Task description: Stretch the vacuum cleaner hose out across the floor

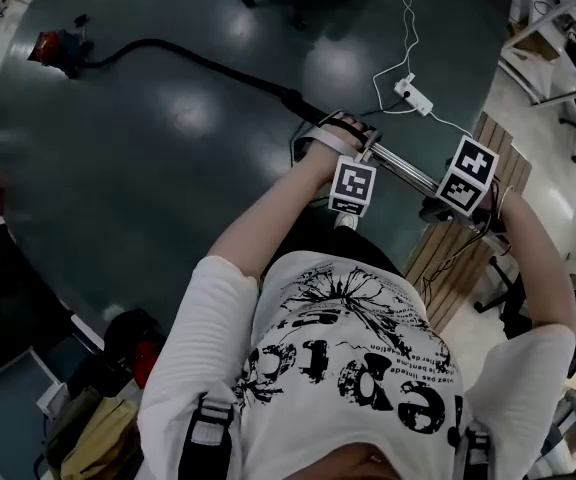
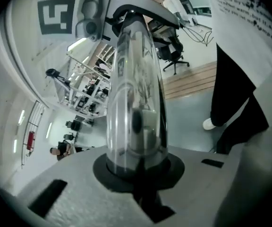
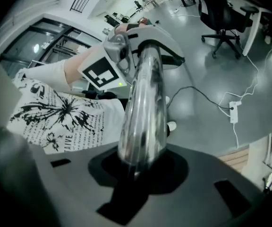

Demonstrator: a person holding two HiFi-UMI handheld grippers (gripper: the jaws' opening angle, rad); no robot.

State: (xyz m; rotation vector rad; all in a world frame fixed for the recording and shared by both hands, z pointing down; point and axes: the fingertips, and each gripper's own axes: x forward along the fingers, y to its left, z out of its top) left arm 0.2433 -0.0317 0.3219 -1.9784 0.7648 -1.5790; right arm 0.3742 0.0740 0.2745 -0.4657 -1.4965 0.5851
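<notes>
A red vacuum cleaner (image 1: 56,48) stands far off at the upper left of the dark floor. Its black hose (image 1: 198,60) runs in a curve across the floor up to the handle at my left gripper (image 1: 351,140). From the handle a shiny metal tube (image 1: 403,166) reaches to my right gripper (image 1: 440,200). In the left gripper view the jaws (image 2: 138,174) are shut round the tube (image 2: 136,93). The right gripper (image 3: 138,167) is likewise shut on the tube (image 3: 145,103), with the left gripper's marker cube (image 3: 100,72) at its far end.
A white power strip (image 1: 414,93) with its cable lies on the floor just beyond the grippers. A wooden strip (image 1: 468,258) runs along the right. An office chair (image 3: 225,18) stands further off, and bags (image 1: 98,428) sit at the lower left.
</notes>
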